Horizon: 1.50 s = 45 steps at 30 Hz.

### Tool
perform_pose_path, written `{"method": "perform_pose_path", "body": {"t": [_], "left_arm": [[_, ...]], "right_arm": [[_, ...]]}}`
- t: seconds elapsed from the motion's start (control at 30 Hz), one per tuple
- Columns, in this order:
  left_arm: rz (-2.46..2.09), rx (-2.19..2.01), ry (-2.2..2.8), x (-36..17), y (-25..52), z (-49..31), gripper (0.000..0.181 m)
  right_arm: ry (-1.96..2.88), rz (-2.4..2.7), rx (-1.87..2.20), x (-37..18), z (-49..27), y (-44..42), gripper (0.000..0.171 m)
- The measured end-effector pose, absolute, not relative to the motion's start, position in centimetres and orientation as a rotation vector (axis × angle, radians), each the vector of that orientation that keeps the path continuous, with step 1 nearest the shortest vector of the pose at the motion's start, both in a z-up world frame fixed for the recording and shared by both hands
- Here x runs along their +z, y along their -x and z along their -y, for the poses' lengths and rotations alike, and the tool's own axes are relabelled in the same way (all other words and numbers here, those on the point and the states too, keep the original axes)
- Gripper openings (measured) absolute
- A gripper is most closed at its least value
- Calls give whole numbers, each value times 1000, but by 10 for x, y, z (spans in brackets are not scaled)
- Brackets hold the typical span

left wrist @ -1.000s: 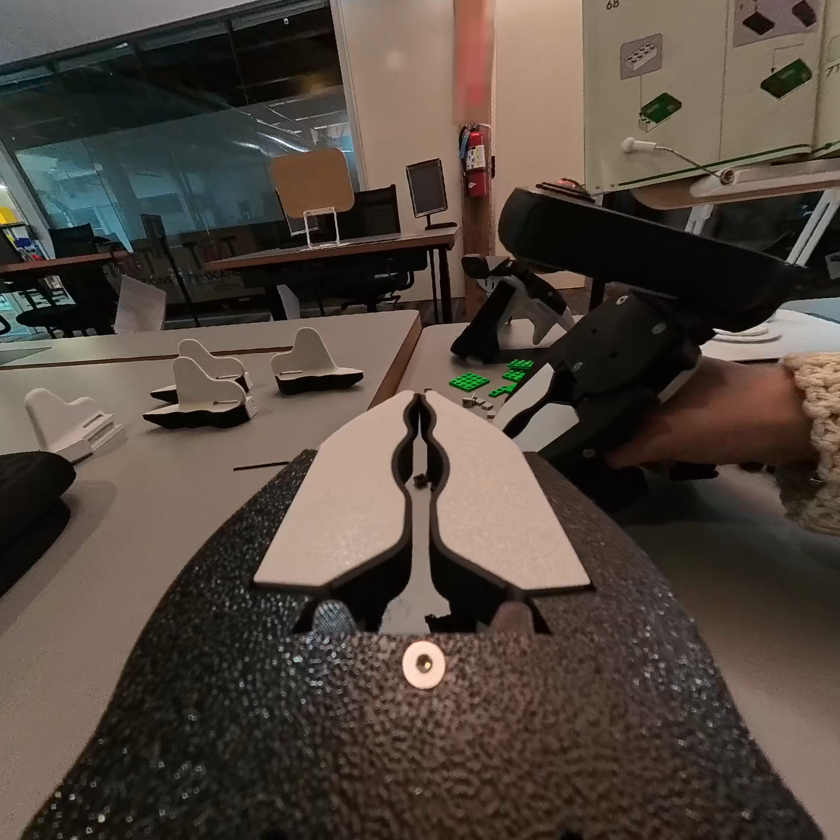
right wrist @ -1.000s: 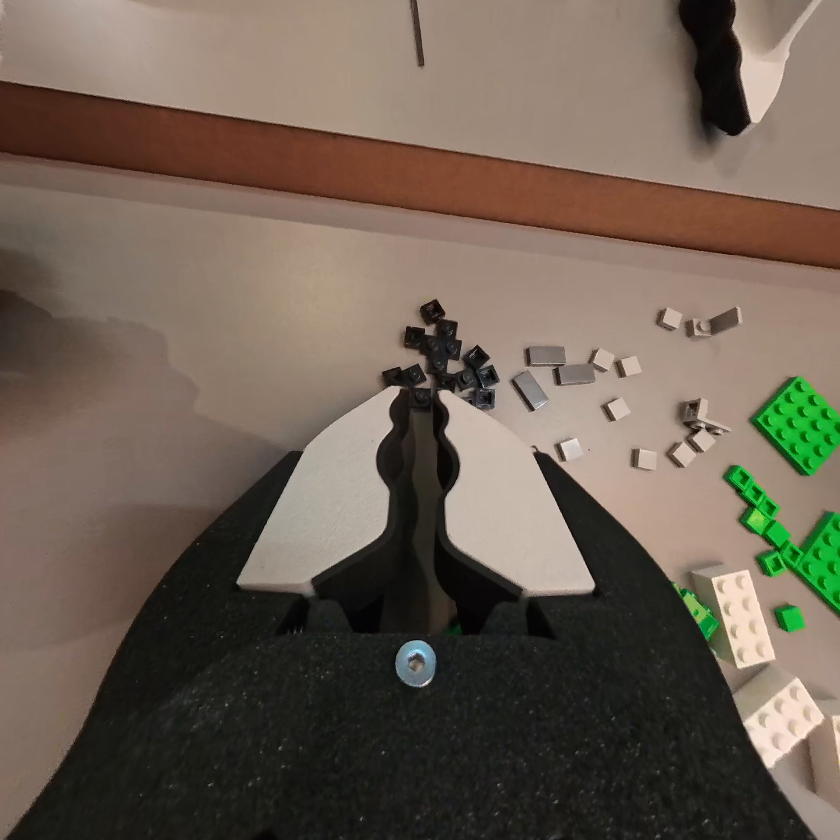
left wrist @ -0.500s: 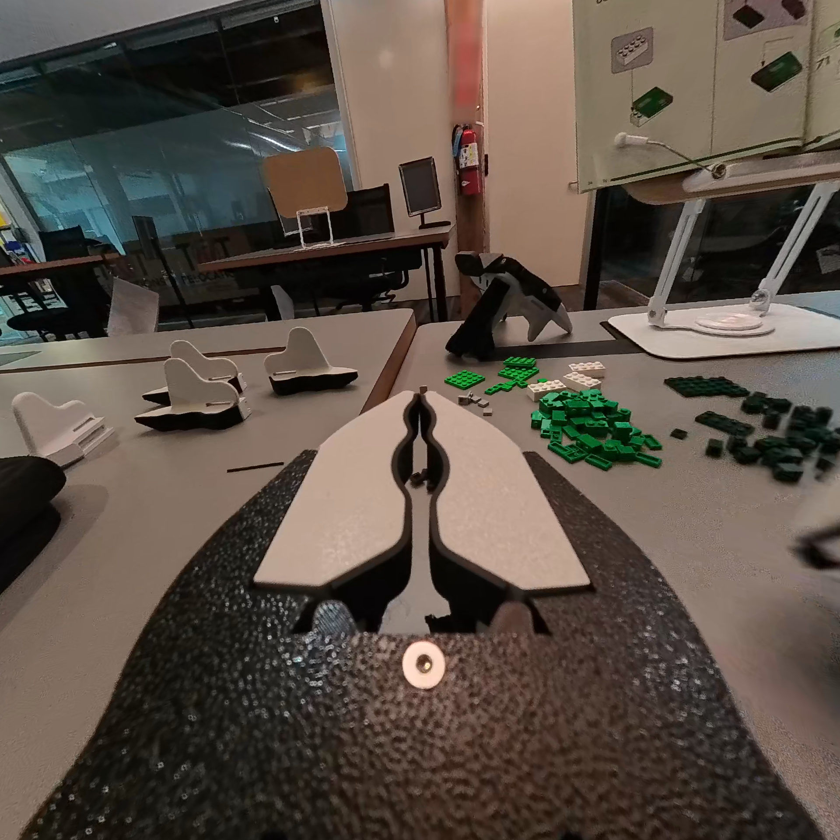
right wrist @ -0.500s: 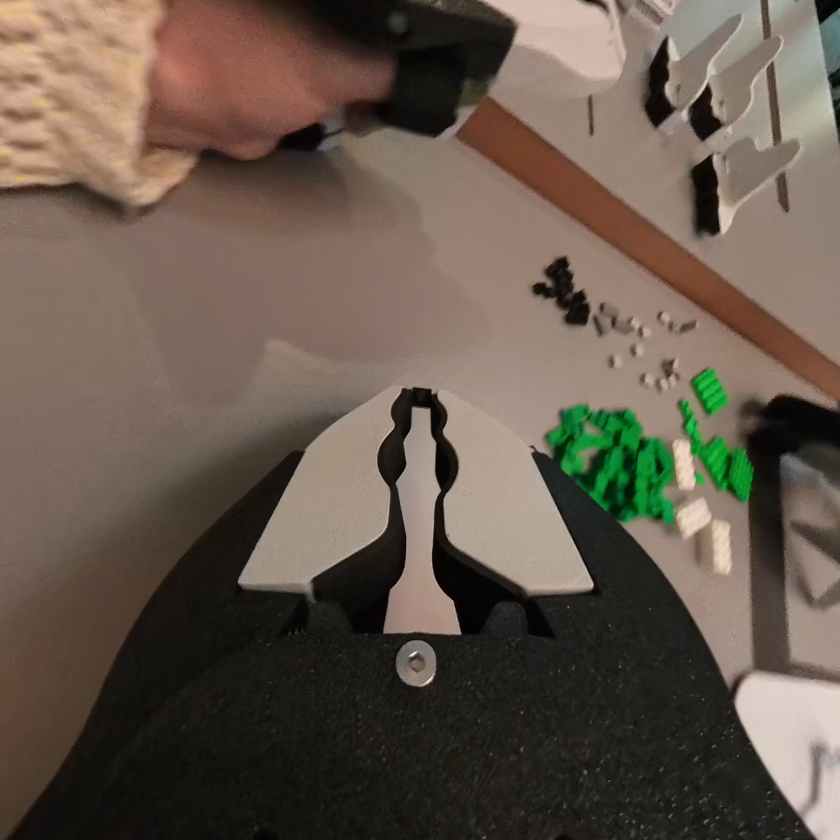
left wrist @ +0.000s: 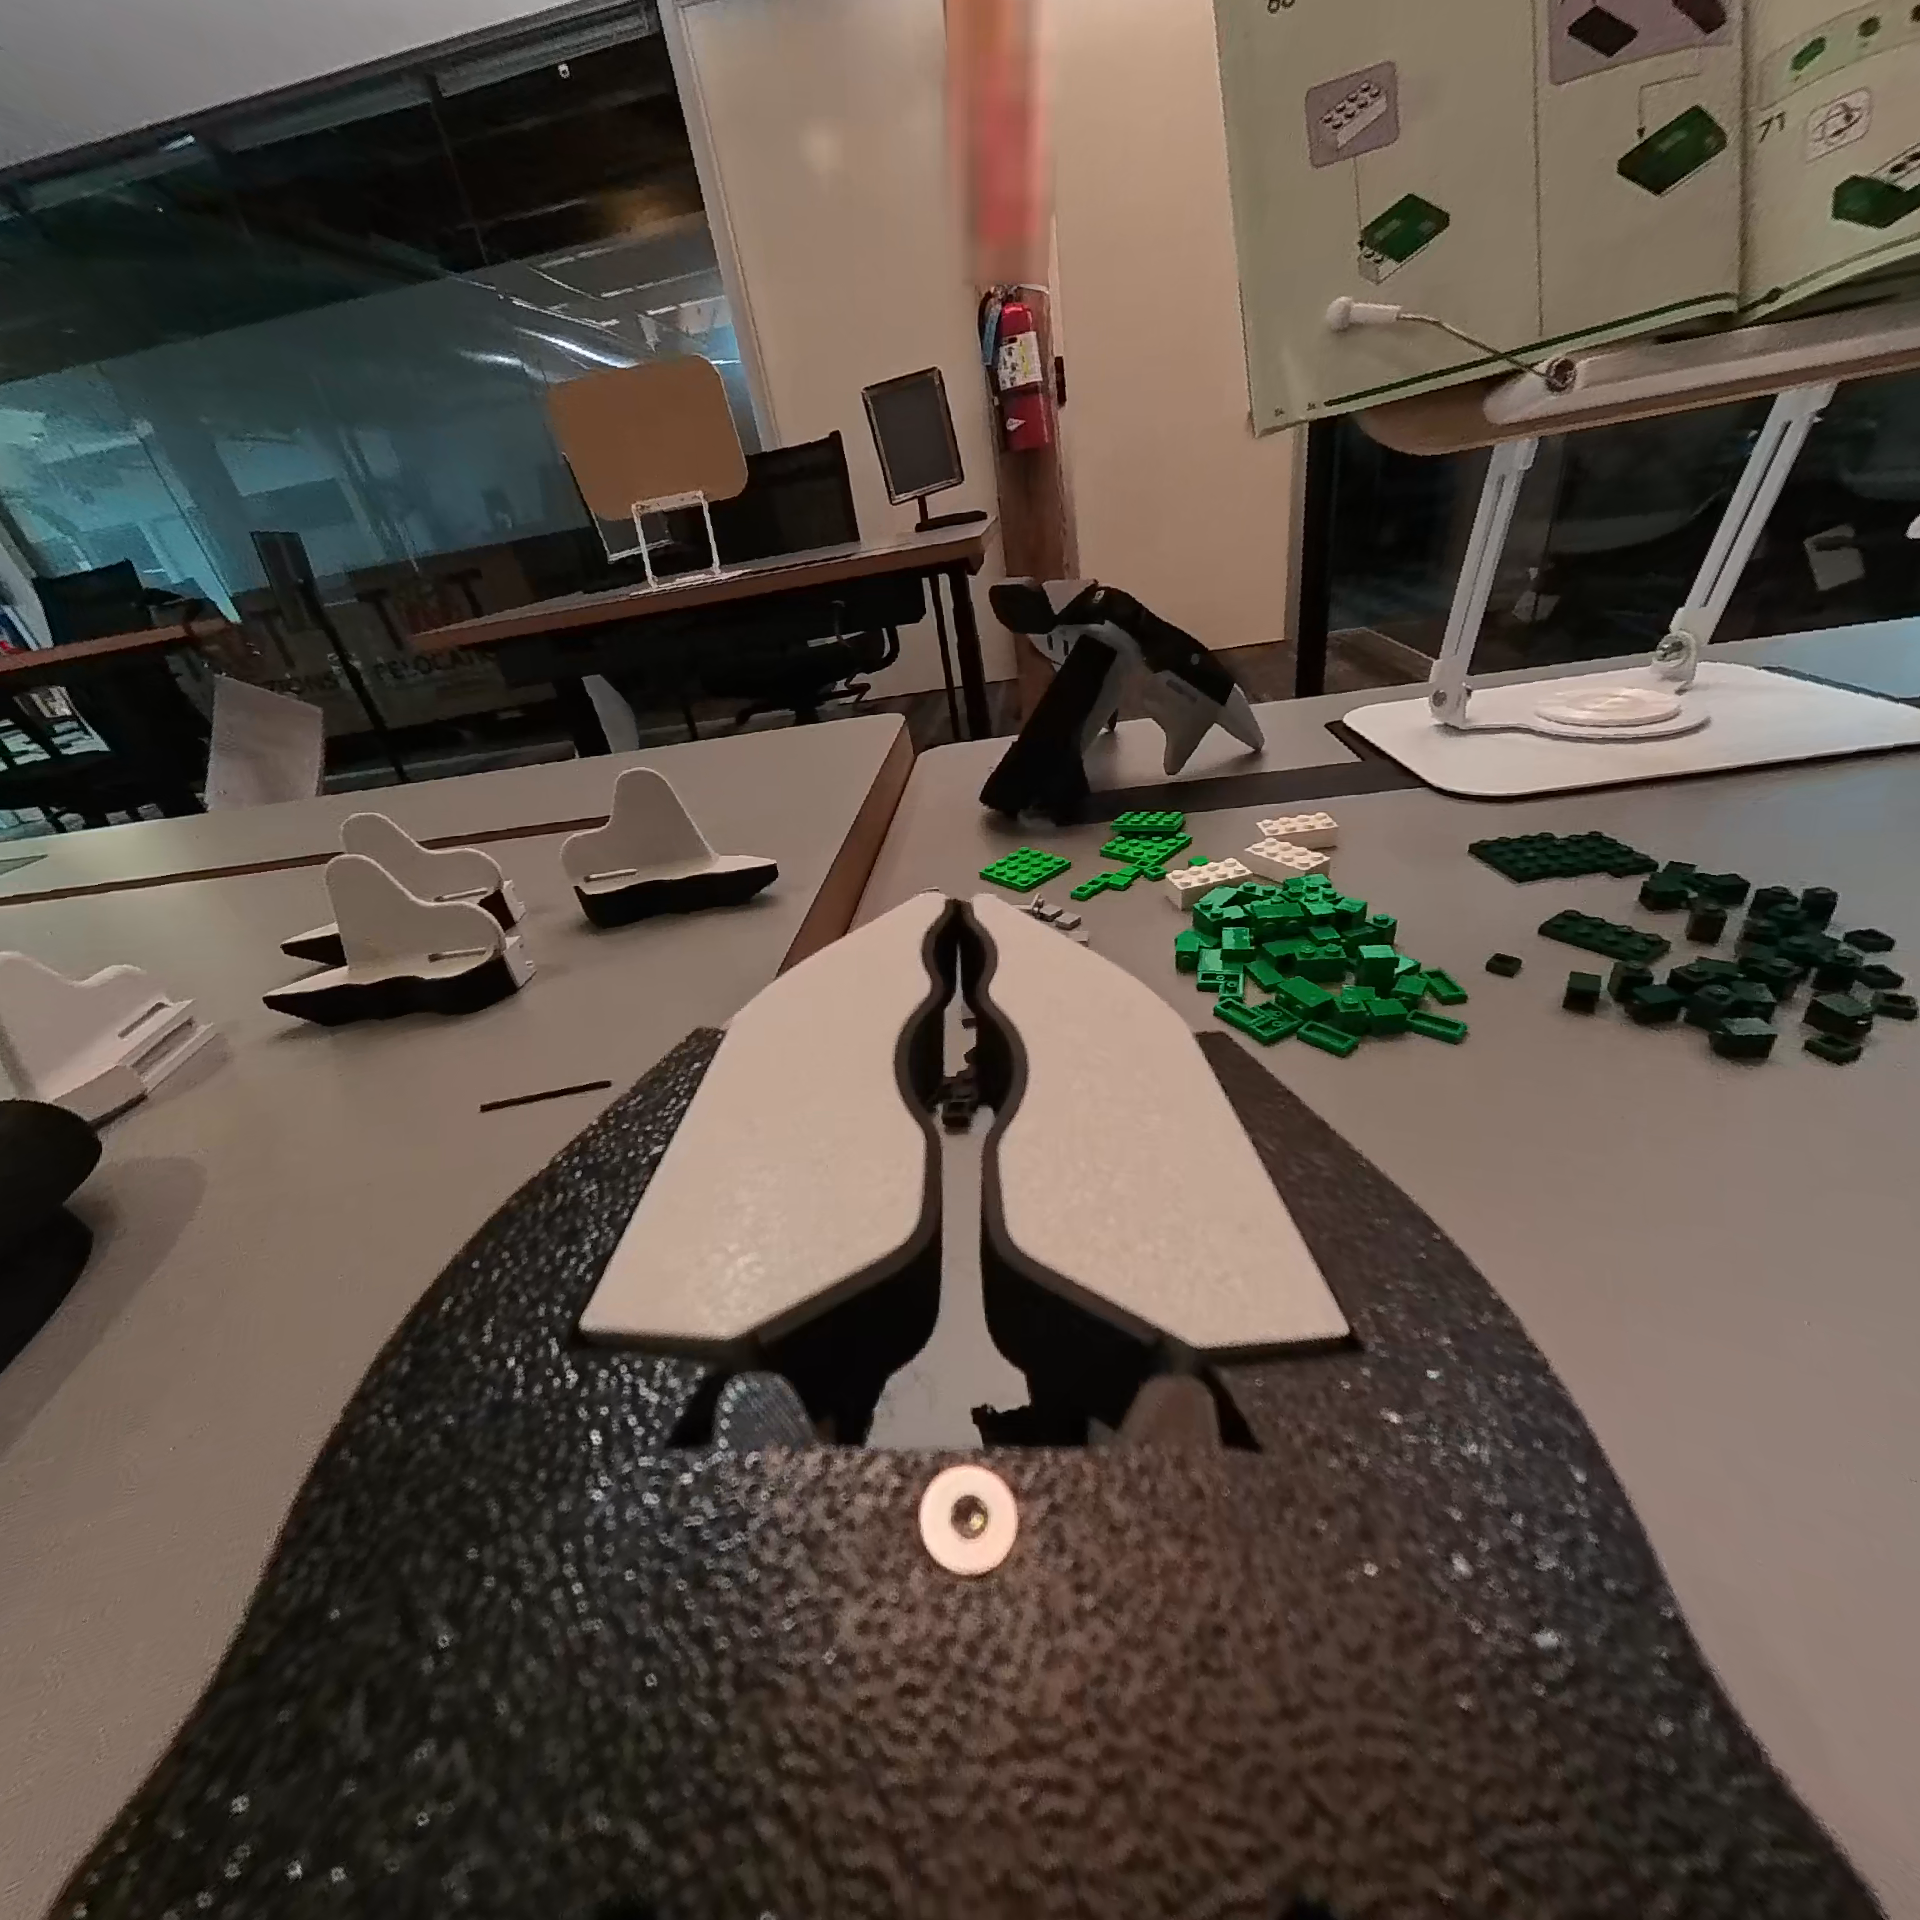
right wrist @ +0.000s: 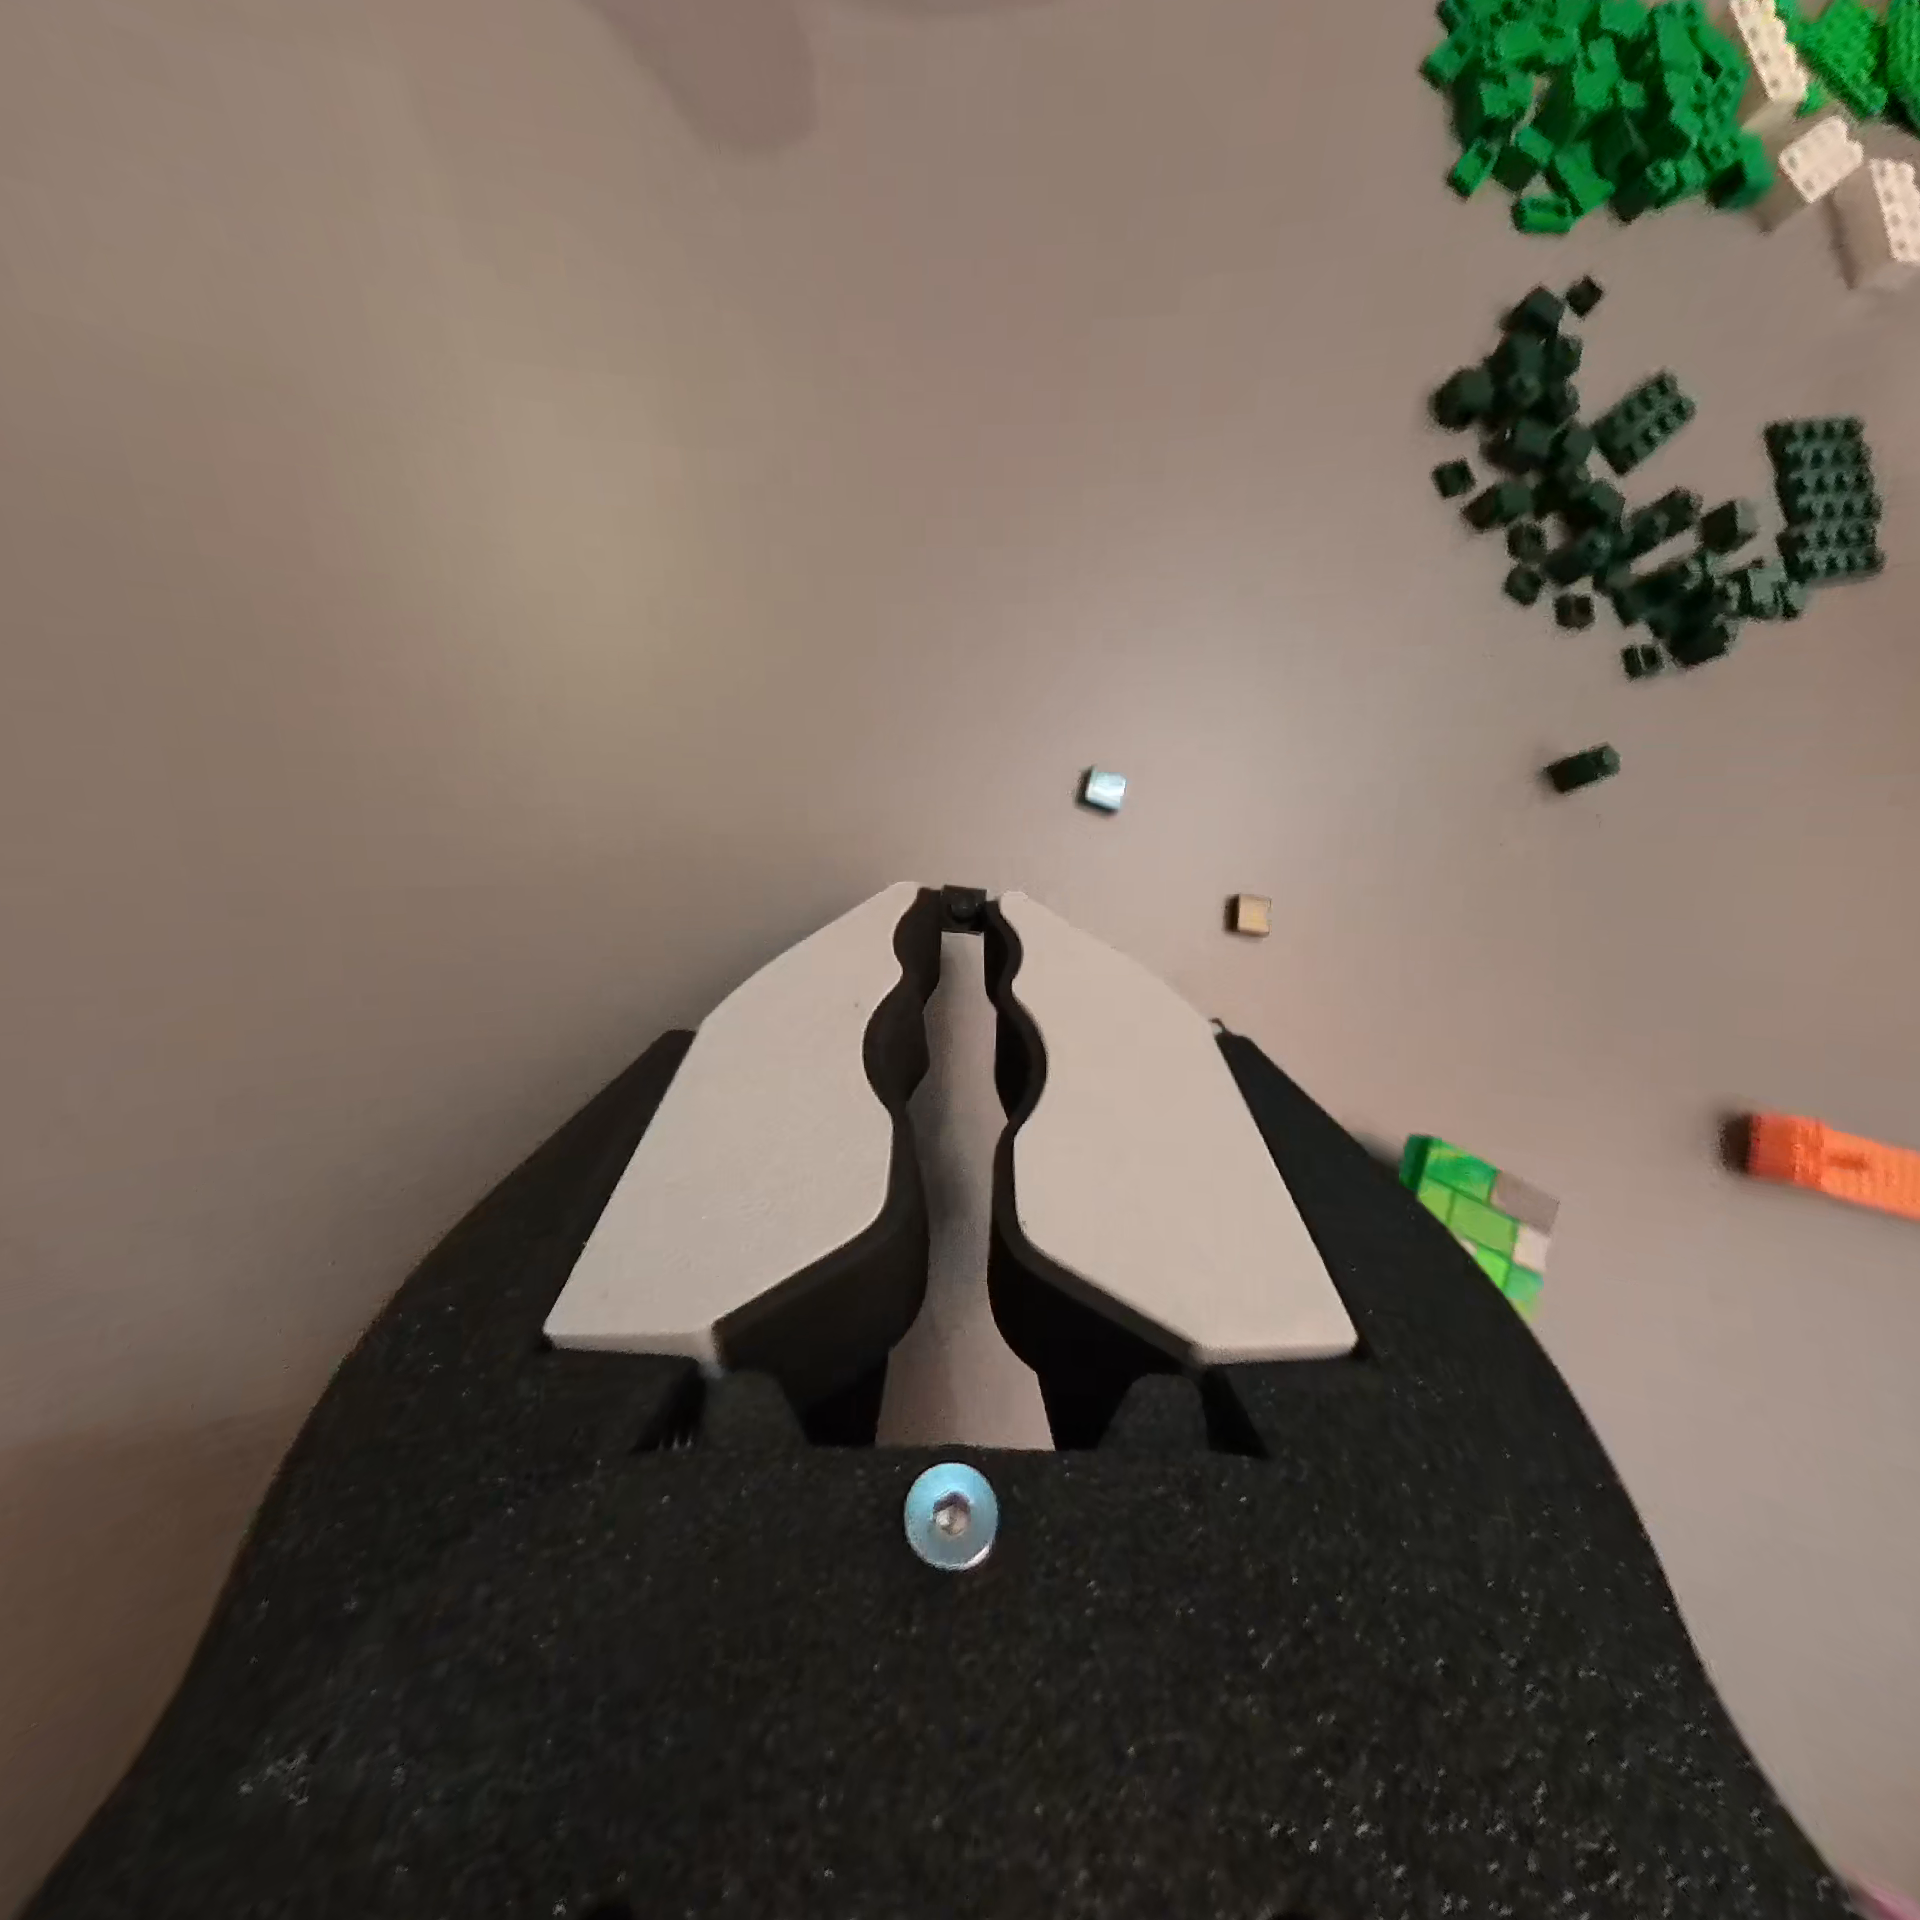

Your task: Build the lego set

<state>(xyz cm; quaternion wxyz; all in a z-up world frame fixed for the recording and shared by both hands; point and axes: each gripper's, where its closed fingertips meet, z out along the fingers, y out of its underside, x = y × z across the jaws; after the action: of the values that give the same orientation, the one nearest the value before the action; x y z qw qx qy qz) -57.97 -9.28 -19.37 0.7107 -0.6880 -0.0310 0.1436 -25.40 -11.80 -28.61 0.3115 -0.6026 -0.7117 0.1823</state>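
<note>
My right gripper (right wrist: 964,906) is shut on a tiny black one-stud plate (right wrist: 964,910) pinched at its fingertips, held above the bare grey table. A partly built green model (right wrist: 1481,1221) lies just right of it. My left gripper (left wrist: 956,909) is shut and empty, low over the table, pointing at the brick piles. In the left wrist view I see a bright green pile (left wrist: 1314,971), a dark green pile (left wrist: 1756,966), white bricks (left wrist: 1288,854) and small grey tiles (left wrist: 1051,914). The bright green pile (right wrist: 1600,114) and the dark green pile (right wrist: 1662,520) also show in the right wrist view.
An orange brick separator (right wrist: 1829,1169) lies at the far right. Two loose small tiles (right wrist: 1103,790) (right wrist: 1249,916) lie ahead of the right gripper. An instruction booklet (left wrist: 1579,177) stands on a white stand (left wrist: 1621,717). Spare gripper fingers (left wrist: 416,935) sit on the left table. The orange brick separator (right wrist: 1829,1169) is about 20 centimetres from my right fingertips and 40 centimetres from my left.
My right gripper has lifted the black plate out of the small black pile and swung away across the table toward the green model. The left gripper has barely moved.
</note>
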Motion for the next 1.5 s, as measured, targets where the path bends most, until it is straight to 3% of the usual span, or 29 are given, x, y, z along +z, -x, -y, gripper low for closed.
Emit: {"method": "perform_pose_path", "body": {"t": [0.43,0.57,0.73,1.0,1.23,1.5], "left_arm": [[55,302,1534,-195,577,92,0],[48,300,1541,-196,576,91,0],[55,293,1539,-195,576,91,0],[112,336,1508,-192,587,97,0],[104,402,1506,-192,591,98,0],[132,369,1495,-190,594,98,0]], "right_arm": [[1688,1836,526,-297,116,252,8],[1698,1842,553,-296,120,251,17],[1620,1750,643,-259,115,262,15],[1306,1931,879,-207,122,399,14],[1354,2064,668,-255,70,526,14],[1444,2096,602,-296,44,567,6]]}}
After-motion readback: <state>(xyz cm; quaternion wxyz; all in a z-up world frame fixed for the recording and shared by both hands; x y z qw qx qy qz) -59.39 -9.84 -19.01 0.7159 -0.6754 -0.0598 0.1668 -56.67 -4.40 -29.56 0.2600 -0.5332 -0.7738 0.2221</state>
